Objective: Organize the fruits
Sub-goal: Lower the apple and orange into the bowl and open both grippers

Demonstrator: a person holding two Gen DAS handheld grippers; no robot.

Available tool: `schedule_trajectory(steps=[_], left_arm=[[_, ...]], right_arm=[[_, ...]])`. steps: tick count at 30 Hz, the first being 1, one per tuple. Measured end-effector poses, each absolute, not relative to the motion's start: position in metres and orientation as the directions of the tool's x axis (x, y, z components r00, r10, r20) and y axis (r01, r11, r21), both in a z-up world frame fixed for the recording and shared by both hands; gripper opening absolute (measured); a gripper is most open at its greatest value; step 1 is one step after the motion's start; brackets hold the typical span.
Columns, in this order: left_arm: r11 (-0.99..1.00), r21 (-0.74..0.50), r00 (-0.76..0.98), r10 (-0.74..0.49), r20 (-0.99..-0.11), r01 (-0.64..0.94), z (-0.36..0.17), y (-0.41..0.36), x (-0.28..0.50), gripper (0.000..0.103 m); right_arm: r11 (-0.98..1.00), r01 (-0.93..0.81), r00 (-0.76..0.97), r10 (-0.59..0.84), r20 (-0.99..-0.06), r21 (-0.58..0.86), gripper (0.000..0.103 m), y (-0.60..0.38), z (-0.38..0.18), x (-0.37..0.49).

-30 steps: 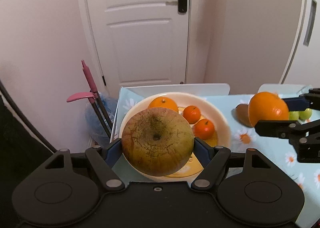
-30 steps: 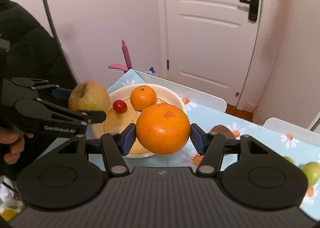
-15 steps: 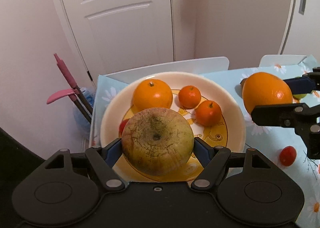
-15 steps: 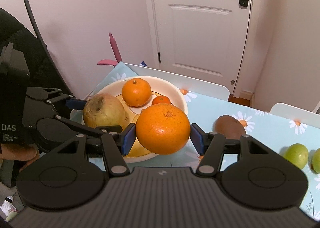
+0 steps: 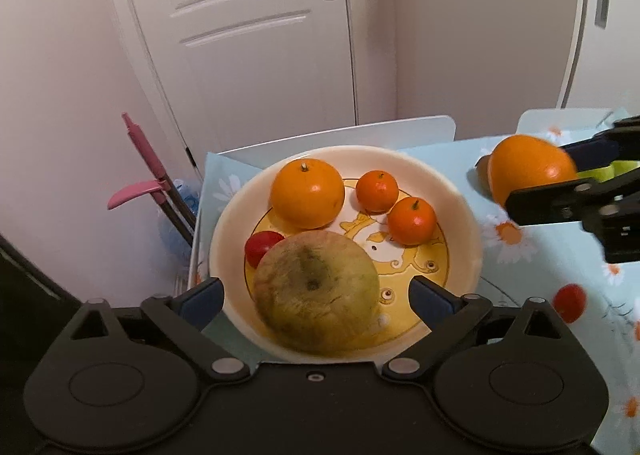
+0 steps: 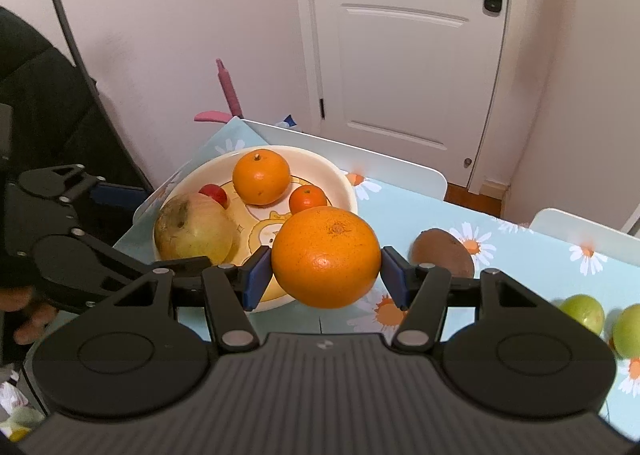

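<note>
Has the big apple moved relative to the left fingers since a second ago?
Yes. The apple has left the fingers, which are opening, and sits lower in the plate, against the red cherry tomato.

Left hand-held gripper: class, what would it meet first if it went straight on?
Probably the apple, lying in the plate between the opening jaws of the left hand-held gripper; depth is uncertain.
</note>
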State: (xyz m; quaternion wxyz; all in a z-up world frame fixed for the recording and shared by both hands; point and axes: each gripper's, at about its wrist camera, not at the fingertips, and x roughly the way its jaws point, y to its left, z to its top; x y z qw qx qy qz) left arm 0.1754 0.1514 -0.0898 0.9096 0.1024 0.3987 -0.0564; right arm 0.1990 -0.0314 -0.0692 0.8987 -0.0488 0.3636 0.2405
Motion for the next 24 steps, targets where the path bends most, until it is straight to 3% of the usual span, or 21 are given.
schedule_trajectory(steps=[11,24], left_arm=[[0.995,0.074,0.697,0.004,-0.717,0.071,-0.072,0.162,0.134,0.101],[0.999,0.029,0.703,0.045,-0.710,-0.035,-0.071,0.176,0.108,0.101]], right_arm=[[0.810,-0.584,0.557,0.450,-0.698,0.055,0.074,-0.007,-0.073,0.208],[0.751,-0.660,0.489,0.461,-0.740,0.031,0.074,0.033,-0.114,0.215]])
